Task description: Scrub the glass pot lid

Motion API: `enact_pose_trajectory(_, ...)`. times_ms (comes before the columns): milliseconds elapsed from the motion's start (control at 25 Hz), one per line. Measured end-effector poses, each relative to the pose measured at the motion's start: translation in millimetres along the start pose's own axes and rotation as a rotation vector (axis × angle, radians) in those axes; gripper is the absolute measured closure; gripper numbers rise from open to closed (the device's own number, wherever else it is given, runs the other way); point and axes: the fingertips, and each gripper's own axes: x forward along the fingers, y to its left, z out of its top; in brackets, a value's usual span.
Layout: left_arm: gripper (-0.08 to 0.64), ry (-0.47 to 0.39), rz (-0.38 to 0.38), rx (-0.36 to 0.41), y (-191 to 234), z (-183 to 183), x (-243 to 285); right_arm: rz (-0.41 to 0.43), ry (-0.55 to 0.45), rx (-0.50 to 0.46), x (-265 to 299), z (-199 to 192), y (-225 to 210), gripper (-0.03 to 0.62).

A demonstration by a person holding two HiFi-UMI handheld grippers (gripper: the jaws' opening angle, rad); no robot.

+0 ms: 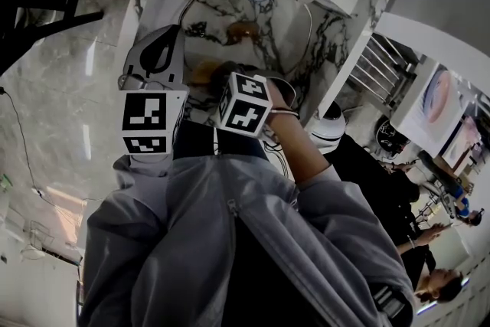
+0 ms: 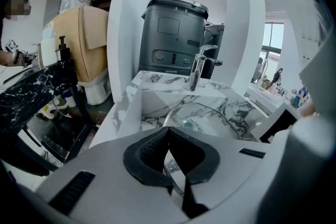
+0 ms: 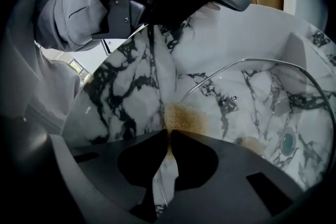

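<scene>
The glass pot lid point(image 1: 253, 4) stands tilted over the marble sink point(image 1: 337, 34), its metal rim arching near the drain. My left gripper point(image 2: 169, 131) is shut on the lid's rim point(image 2: 202, 107) at the near edge; in the head view it point(image 1: 170, 34) sits at the lid's left side. My right gripper point(image 3: 169, 132) is shut on a brown sponge point(image 3: 185, 117) that presses against the glass of the lid point(image 3: 131, 86). In the head view the marker cube covers the right jaws, and the sponge point(image 1: 204, 73) shows just beyond it.
A chrome faucet point(image 2: 198, 72) rises behind the basin, with a grey appliance point(image 2: 172, 34) further back. The teal drain point(image 3: 287, 144) shows through the glass. A dark marble counter with bottles point(image 2: 31, 92) stands at the left. People stand at the right point(image 1: 429, 241).
</scene>
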Motion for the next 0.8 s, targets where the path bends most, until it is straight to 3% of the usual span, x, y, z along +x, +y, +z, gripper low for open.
enact_pose_trajectory(200,0.546,0.206,-0.031,-0.060,5.4,-17.9,31.7,-0.005,-0.004,-0.002,0.2,-0.5,-0.6,0.551)
enact_pose_trajectory(360,0.419,0.268,-0.056,-0.098,3.9,-24.7,52.9,0.001,0.002,-0.003,0.4,-3.2,0.8,0.551)
enact_pose_trajectory(520,0.357,0.358,-0.022,-0.101,6.6,-44.7,68.5,0.004,0.009,-0.004,0.3,-7.6,1.5,0.551)
enact_pose_trajectory(640,0.357,0.420,-0.032,-0.098,7.9,-56.8,77.2,0.011,0.006,-0.004,0.0,-9.1,2.6,0.551)
enact_pose_trajectory(800,0.405,0.463,-0.102,-0.188,3.9,-65.4,81.2,0.015,-0.011,0.002,-1.5,-10.4,2.2,0.551)
